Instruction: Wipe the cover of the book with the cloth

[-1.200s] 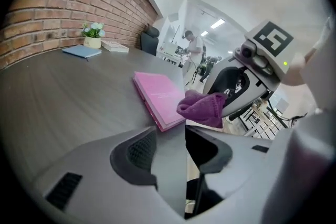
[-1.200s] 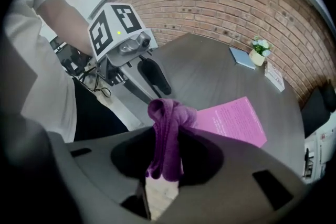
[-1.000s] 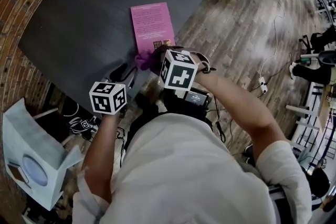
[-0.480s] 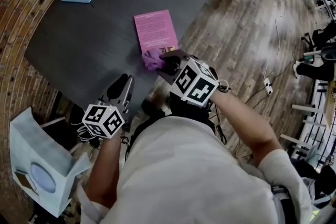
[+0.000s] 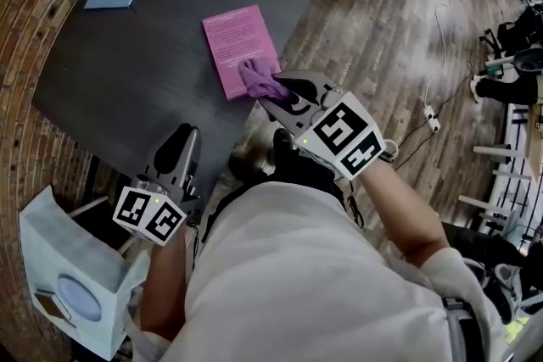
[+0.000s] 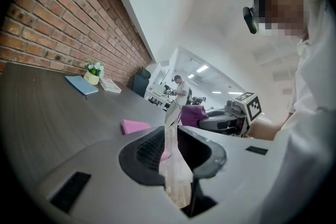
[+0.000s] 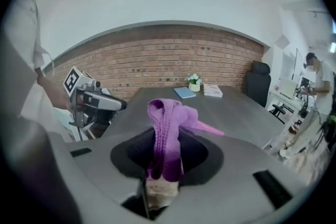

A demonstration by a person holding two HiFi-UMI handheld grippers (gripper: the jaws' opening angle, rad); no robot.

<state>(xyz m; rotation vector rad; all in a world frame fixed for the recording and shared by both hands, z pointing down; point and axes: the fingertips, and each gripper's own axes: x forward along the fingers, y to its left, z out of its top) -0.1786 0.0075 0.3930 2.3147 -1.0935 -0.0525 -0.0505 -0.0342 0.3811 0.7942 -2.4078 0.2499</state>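
The pink book (image 5: 236, 42) lies flat on the dark desk (image 5: 127, 72), close to its near right edge. Its long axis runs away from the person, toward 12 o'clock with a slight lean to 11. The purple cloth (image 5: 257, 77) rests bunched on the cover's near right corner, at the book's 5 o'clock end. The rest of the cover is bare from there toward 11 and 12 o'clock.

The right tool (image 5: 276, 93) reaches in from 4 o'clock and is clenched on the cloth. A fold stands up between its jaws and spills over in front.

So the unwiped cover lies straight ahead of this tool and a little to its left. A stroke along the long axis, pushed toward 12 o'clock, looks like the natural move.

The left tool (image 5: 182, 140) hangs well apart at the book's 7 o'clock, over the desk's near edge. Its jaws are closing with nothing between them. It is the farther of the two, and is not bracing the book.
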